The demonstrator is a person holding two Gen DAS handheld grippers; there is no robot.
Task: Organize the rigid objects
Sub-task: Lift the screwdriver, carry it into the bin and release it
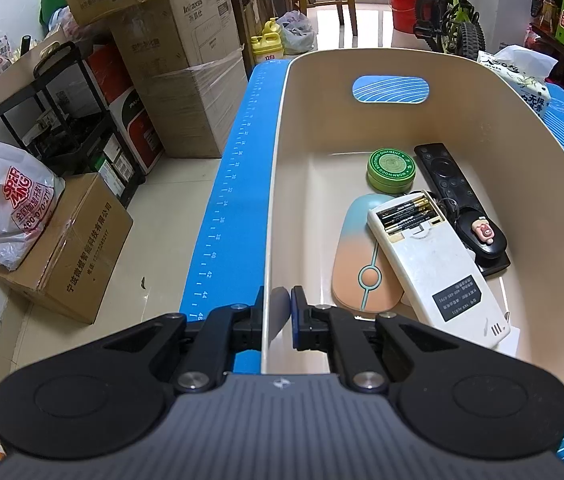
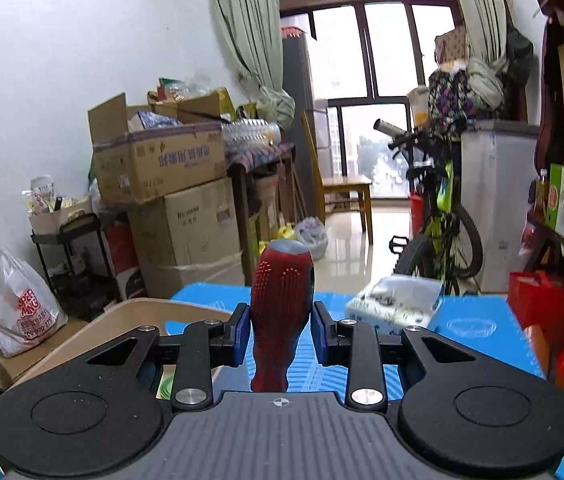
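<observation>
- Your left tongs (image 1: pixel 278 312) are clamped on the near wall of the beige tub (image 1: pixel 462 92): one finger sits outside the wall, the other inside, and the thin rim runs between them.
- The tub stands on the blue mat (image 1: pixel 238 184) that covers the counter, near its left edge.
- Inside the tub, ahead and to the right of your left tongs, lie a pastel computer mouse (image 1: pixel 356 256), a white remote (image 1: pixel 438 268) face down with its batteries showing, a black remote (image 1: pixel 442 172), a green round tin (image 1: pixel 391 170) and a black case with a small pink pig charm (image 1: pixel 485 233).
- The white remote lies partly over the mouse and touches the black case; the tin sits beyond them, beside the black remote.
- Your right tongs (image 2: pixel 280 326) grip a screwdriver (image 2: pixel 282 304) by its red handle, a pad pressing on each side.
- The handle stands upright between the fingers, its grey-capped end up; its shaft is hidden below the tongs.
- In the right wrist view the screwdriver is held up off the counter, with the tub (image 2: pixel 138 312) low on the left and a tissue pack (image 2: pixel 396 304) on the mat beyond.
</observation>
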